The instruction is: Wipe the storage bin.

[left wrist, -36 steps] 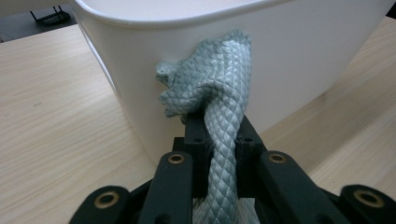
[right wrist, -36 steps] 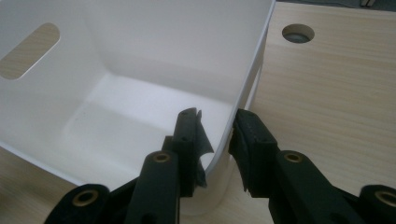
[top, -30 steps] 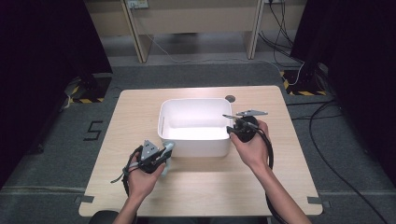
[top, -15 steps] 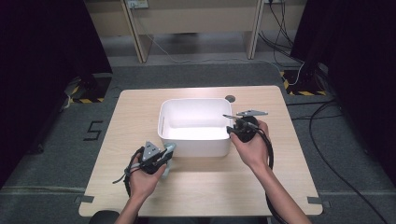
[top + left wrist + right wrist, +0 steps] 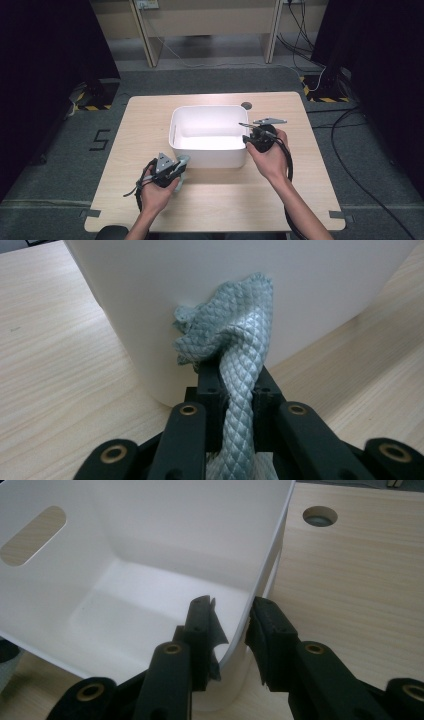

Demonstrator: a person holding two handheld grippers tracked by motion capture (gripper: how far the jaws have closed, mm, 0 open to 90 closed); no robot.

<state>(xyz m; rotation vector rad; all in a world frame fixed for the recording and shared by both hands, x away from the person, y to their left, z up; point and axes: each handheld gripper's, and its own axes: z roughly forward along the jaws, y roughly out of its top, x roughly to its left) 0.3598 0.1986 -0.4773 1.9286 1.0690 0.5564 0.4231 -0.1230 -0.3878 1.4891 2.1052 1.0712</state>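
Note:
A white plastic bin stands in the middle of the wooden table. My left gripper sits at the bin's front left corner, shut on a bunched pale blue-green cloth. In the left gripper view the cloth sticks out between the jaws of the left gripper and presses against the bin's outer wall. My right gripper straddles the bin's right wall near the front corner. One jaw of the right gripper is inside the bin and one rests against the rim outside. A gap shows on the inner side.
A round cable hole lies in the table just behind the bin, and it also shows in the right gripper view. The bin's far wall has a handle slot. Bare tabletop stretches left, right and in front of the bin.

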